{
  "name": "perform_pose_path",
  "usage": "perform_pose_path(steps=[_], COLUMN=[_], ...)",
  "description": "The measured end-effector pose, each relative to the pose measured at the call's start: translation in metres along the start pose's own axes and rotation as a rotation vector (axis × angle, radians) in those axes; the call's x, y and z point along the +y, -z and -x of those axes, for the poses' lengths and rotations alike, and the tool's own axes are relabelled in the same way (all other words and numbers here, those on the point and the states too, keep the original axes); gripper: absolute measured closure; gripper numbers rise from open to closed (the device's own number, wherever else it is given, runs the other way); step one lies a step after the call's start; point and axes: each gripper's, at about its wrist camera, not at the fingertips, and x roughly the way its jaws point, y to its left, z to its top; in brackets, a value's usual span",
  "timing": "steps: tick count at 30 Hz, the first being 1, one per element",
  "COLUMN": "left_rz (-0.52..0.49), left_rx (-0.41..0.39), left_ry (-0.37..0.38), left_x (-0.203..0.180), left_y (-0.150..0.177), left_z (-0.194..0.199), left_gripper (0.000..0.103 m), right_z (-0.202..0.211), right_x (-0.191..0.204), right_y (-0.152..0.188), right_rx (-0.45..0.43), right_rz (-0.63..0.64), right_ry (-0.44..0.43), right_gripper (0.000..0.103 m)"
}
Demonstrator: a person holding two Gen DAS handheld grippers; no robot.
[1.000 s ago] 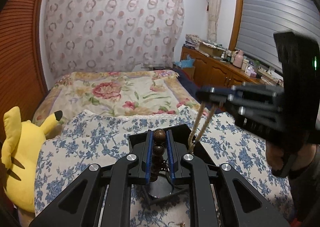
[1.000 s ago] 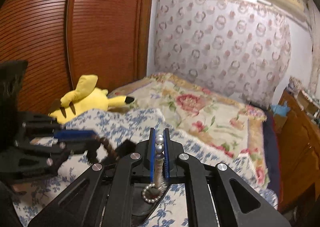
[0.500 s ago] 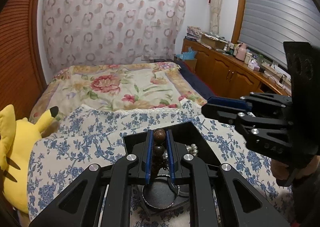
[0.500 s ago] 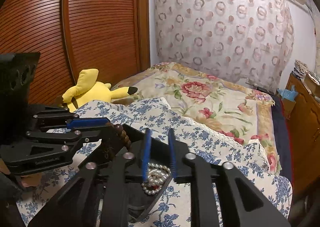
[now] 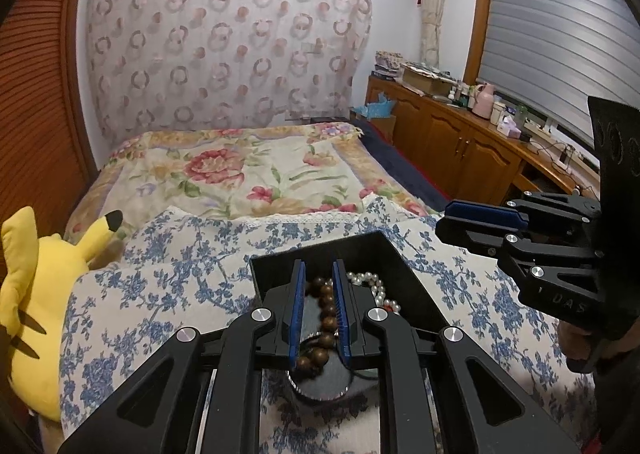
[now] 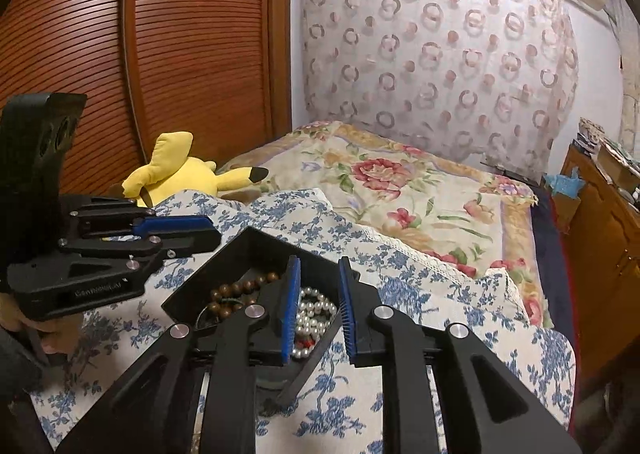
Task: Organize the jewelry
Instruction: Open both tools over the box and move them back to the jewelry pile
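Note:
A black open box (image 5: 384, 250) (image 6: 240, 250) sits on the blue-flowered cloth. In it lie a brown wooden bead bracelet (image 5: 322, 310) (image 6: 236, 290) and a white pearl strand (image 5: 374, 286) (image 6: 314, 312). My left gripper (image 5: 318, 312) hovers over the box with its jaws apart, the brown beads lying loose below between them. My right gripper (image 6: 318, 308) is open above the pearls and holds nothing. It also shows in the left wrist view (image 5: 480, 221), at the right of the box. A round black dish (image 5: 324, 382) lies under the left gripper.
A yellow plush toy (image 5: 36, 294) (image 6: 188, 173) lies left of the cloth. A flowered bedspread (image 5: 248, 173) lies beyond. Wooden cabinets (image 5: 460, 141) with clutter run along the right wall. A slatted wooden wardrobe (image 6: 120, 53) stands at left.
Both grippers have opened. The pearls dropped into the box from the right gripper, then the brown beads from the left. The right gripper has drawn back to the right.

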Motion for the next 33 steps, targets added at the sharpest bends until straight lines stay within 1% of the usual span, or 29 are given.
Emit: perform_pose_path(steps=[9,16,21,23,27,29,30,31,33], left_rz=[-0.012,-0.007,-0.010,-0.006,0.000,0.005,0.007,0.005,-0.001], left_rx=[0.000,0.034,0.067,0.082,0.111,0.125,0.136,0.141,0.154], left_ry=[0.000,0.022,0.034,0.037,0.035,0.034,0.033,0.032,0.033], left_x=[-0.004,-0.011,-0.017,-0.019,-0.022,-0.023,-0.023,-0.024,-0.027], left_y=[0.032,0.077,0.105,0.114,0.130,0.135,0.139,0.142,0.146], left_z=[0.038,0.061,0.067,0.067,0.066,0.065,0.064,0.064,0.064], left_gripper=[0.090,0.090,0.088,0.085,0.084,0.083,0.082,0.081,0.077], right_z=[0.035,0.056,0.065,0.067,0.072,0.073,0.074,0.075,0.076], right_x=[0.021,0.038,0.046,0.049,0.051,0.052,0.052,0.052,0.056], right_y=[0.031,0.069,0.095,0.105,0.121,0.129,0.132,0.136,0.144], right_rx=[-0.008,0.013,0.032,0.040,0.051,0.060,0.061,0.065,0.075], right_rz=[-0.020,-0.057,-0.099,-0.112,-0.140,-0.151,-0.157,-0.163,-0.170], right_ry=[0.004,0.003,-0.004,-0.002,-0.003,0.002,0.003,0.001,-0.001], right_gripper=[0.082,0.082,0.082,0.082,0.082,0.079,0.074,0.070,0.069])
